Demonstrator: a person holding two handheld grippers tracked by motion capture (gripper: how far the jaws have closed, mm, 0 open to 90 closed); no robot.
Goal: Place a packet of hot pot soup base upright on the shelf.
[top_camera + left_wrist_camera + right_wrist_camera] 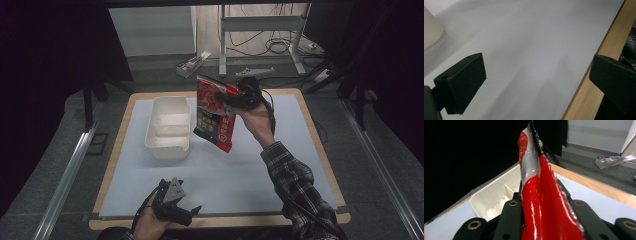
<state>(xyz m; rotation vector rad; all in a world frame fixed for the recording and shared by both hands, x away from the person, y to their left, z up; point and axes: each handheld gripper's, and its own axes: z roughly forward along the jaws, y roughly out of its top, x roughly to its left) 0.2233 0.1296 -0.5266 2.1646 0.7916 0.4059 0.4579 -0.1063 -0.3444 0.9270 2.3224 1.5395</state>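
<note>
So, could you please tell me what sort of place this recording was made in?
Probably a lab or workshop set up for recording: a wooden-edged table with a pale grey mat, metal desk legs with loose cables on the floor behind, and dark curtains around.

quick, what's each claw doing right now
Left claw: open, nothing between its jaws.
Right claw: shut on the red snack bag.

Glossy red-and-white foil snack bag (pixel 216 114) with serrated seam, pinched at its upper edge, hangs tilted in the air just beside the white plastic tray (pixel 168 126).
</note>
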